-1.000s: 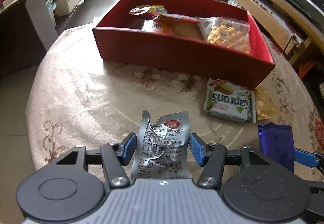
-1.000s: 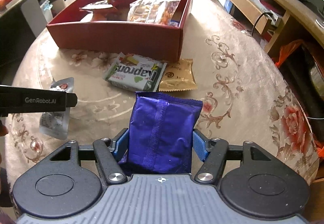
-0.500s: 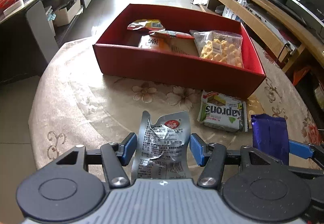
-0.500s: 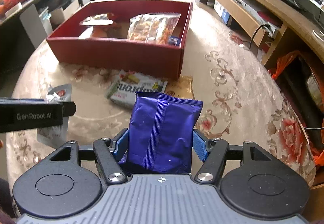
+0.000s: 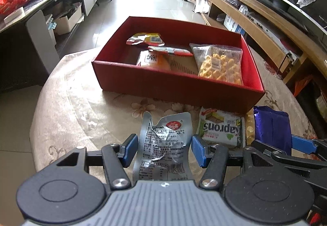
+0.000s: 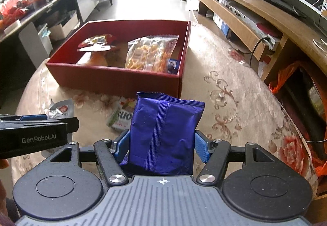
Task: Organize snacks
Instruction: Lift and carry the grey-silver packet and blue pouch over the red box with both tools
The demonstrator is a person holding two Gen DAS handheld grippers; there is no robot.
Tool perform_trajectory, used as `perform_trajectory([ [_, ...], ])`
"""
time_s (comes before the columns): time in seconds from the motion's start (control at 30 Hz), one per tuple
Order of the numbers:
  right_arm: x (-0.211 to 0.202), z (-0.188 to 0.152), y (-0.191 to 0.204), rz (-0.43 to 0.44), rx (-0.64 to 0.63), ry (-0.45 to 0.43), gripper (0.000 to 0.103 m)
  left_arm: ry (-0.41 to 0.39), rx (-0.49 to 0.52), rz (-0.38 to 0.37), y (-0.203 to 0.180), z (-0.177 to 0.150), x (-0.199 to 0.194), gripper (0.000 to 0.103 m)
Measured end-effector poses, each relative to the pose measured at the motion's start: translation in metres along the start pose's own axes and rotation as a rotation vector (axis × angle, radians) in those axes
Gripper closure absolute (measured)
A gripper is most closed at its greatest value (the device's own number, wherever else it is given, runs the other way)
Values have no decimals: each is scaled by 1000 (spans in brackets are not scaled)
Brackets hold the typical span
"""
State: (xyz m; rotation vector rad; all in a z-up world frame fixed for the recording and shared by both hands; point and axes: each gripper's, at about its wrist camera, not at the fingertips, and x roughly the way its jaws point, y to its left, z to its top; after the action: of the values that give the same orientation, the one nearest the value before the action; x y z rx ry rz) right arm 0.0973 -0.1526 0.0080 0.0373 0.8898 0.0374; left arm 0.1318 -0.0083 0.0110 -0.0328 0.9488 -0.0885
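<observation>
Left claw point(image 5: 163, 150) grips your silver packet point(image 5: 165, 144); right claw point(image 6: 161, 144) grips purple packet point(image 6: 165, 129). Red box point(image 5: 175, 87) ahead, near wall facing you; bare counter point(image 6: 235, 107) right of right claw.

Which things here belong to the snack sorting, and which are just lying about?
Job:
- red box
- silver packet in left gripper
- purple packet in right gripper
- green wafer pack, gold sachet

Lying about:
- floral tablecloth
- TV bench
- orange bag
</observation>
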Motion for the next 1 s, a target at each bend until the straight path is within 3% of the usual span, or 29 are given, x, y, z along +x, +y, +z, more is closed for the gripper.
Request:
perform_trajectory([
  [1.0,15,63,-6,31,60,-100,31,-90,8,22,-13,70,10,47],
])
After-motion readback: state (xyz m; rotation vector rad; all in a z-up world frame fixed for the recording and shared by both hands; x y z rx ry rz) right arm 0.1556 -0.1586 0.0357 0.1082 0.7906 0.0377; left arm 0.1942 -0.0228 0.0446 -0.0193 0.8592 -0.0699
